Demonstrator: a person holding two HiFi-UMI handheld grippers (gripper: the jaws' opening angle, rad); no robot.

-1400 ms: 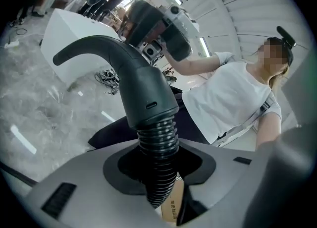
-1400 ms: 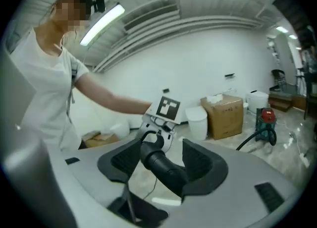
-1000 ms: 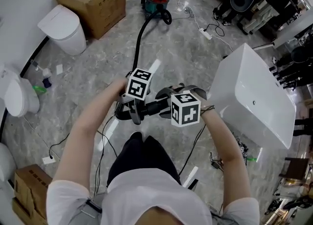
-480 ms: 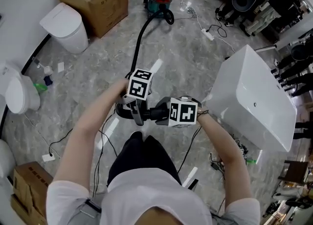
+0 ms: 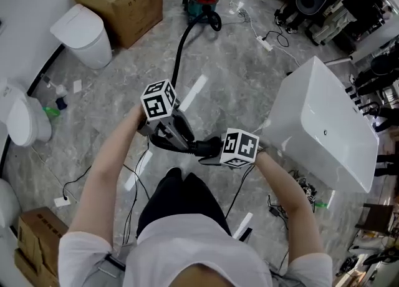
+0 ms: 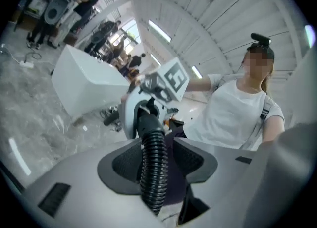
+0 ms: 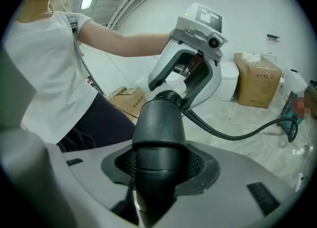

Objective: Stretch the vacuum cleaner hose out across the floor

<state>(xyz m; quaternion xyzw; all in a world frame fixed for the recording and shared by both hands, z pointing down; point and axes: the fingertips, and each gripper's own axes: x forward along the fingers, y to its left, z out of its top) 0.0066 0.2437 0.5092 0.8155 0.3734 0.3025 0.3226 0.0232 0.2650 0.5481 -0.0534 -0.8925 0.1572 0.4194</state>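
Lifted, left gripper (image 5: 174, 132) just eased open round hose (image 5: 179, 48); right gripper (image 7: 158, 172) just clamped its cuff (image 7: 159, 123) beside bathtub (image 5: 324, 130).

The person wears a loose white short-sleeved cotton T-shirt (image 5: 187, 251) with a plain round neck. Its sleeves end above the elbows and leave the forearms bare. Below it are dark, near-black trousers (image 5: 181, 201). A grey webbing strap (image 6: 265, 115) with darker edges runs down over the left shoulder, across the front of the shirt. Seen from above, a black plastic buckle (image 5: 116, 261) sits on grey webbing at the shirt's left side. A black hair clip (image 6: 261, 38) sits on top of the head. A thin black cable (image 5: 239, 191) trails down beside the right trouser leg.
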